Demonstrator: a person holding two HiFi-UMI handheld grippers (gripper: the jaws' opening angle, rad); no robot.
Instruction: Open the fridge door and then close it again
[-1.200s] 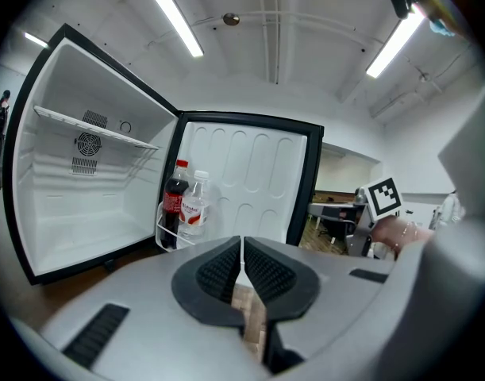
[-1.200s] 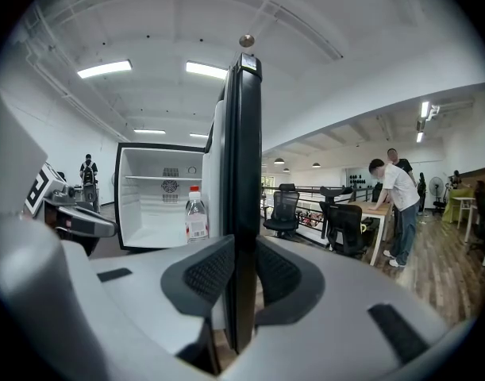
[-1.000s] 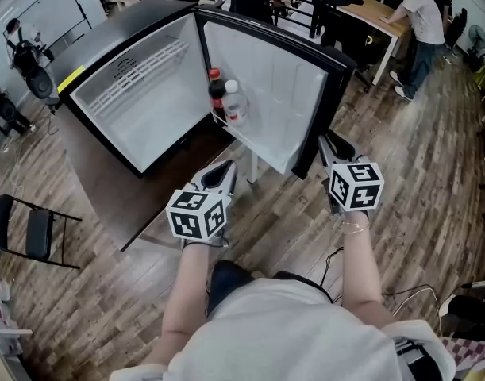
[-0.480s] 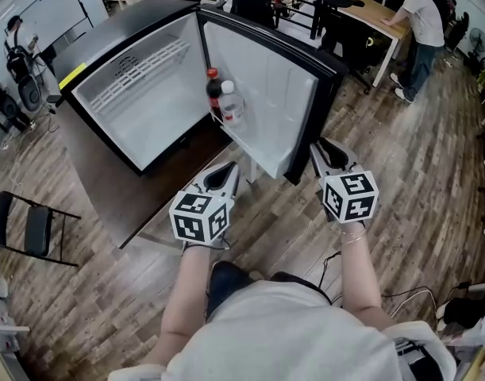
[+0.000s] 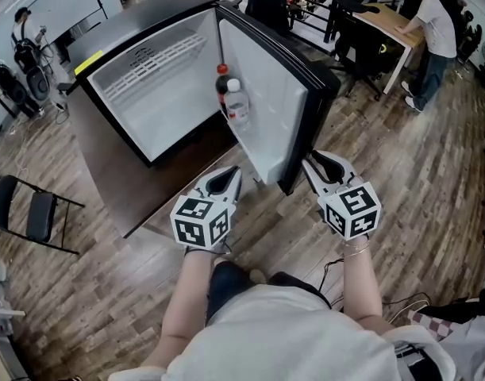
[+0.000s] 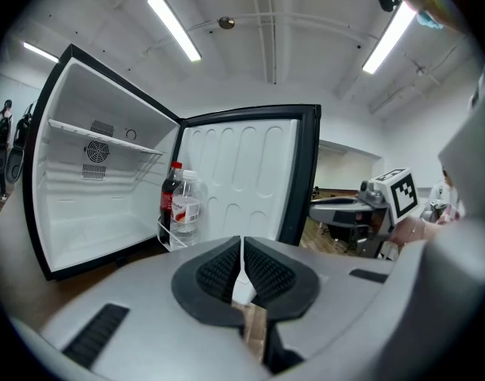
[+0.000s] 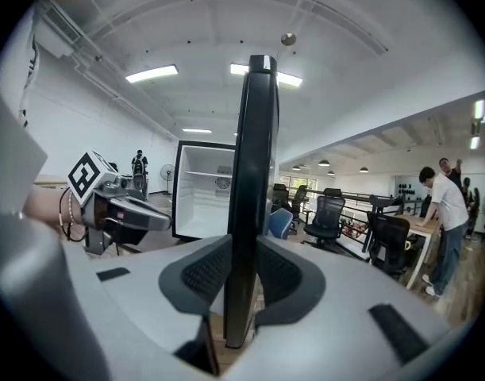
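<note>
The black fridge (image 5: 147,78) stands open on a low dark table, its white inside bare. Its door (image 5: 262,94) sticks out toward me with a cola bottle (image 5: 223,86) and a water bottle (image 5: 236,109) in the door shelf. My right gripper (image 5: 312,165) is shut on the door's free black edge (image 7: 254,173), which runs upright between the pads (image 7: 202,272). My left gripper (image 5: 229,175) hovers shut and empty in front of the door's inner face, a little left of the right one. The left gripper view shows both bottles (image 6: 182,205) and the closed left gripper (image 6: 242,256).
A folding chair (image 5: 32,217) stands at the left on the wooden floor. Desks, black office chairs (image 5: 361,50) and a standing person (image 5: 436,34) fill the back right. The dark table (image 5: 123,189) under the fridge reaches toward my left gripper.
My right gripper has moved left with the door's edge, and the door has swung a little toward the cabinet. The left gripper has hardly shifted.
</note>
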